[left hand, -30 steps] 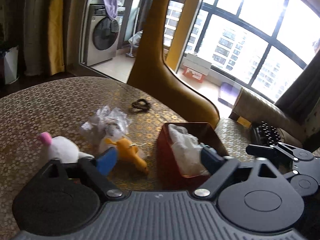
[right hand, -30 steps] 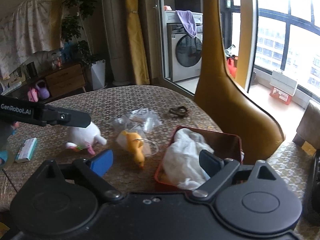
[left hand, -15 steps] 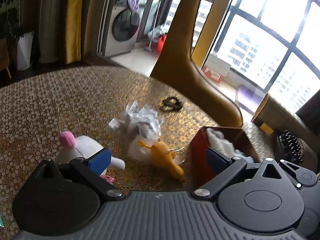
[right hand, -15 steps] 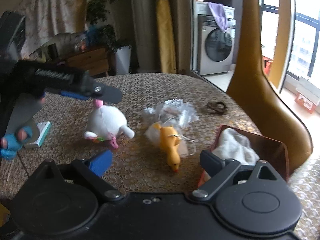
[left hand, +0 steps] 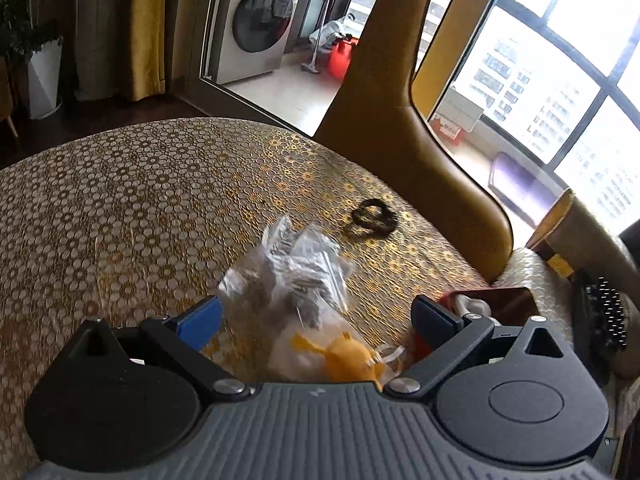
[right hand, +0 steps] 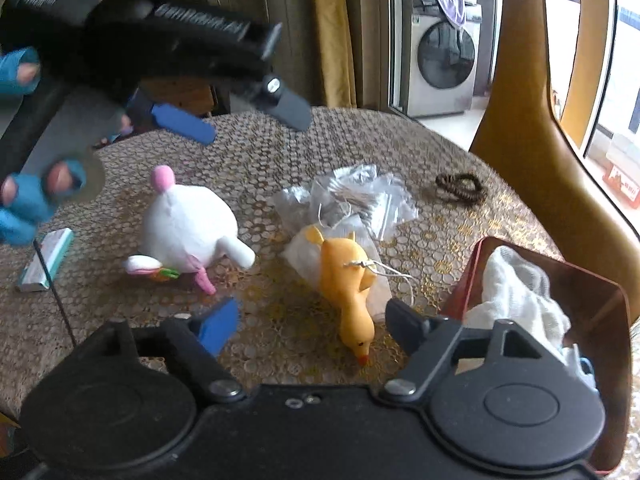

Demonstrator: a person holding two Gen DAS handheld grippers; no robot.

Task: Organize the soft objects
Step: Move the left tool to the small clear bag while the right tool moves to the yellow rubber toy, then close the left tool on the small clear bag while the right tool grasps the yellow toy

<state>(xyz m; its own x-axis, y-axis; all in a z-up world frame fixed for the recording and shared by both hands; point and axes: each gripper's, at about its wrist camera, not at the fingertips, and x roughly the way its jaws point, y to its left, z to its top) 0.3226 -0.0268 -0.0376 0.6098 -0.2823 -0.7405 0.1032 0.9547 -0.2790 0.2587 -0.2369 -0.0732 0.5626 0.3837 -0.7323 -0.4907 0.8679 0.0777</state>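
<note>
windows: bright daylight | curtains: yellow | washing machine: behind glass | chair: tan

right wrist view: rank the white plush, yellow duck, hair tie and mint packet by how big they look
1. white plush
2. yellow duck, though it lies nearer the camera, which flatters it
3. and 4. hair tie and mint packet look alike; too close to rank

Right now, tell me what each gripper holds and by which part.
Nothing is held. The left gripper is open above the plastic bag. The right gripper has its jaws closing, touching nothing, with the yellow duck lying between them.
</note>
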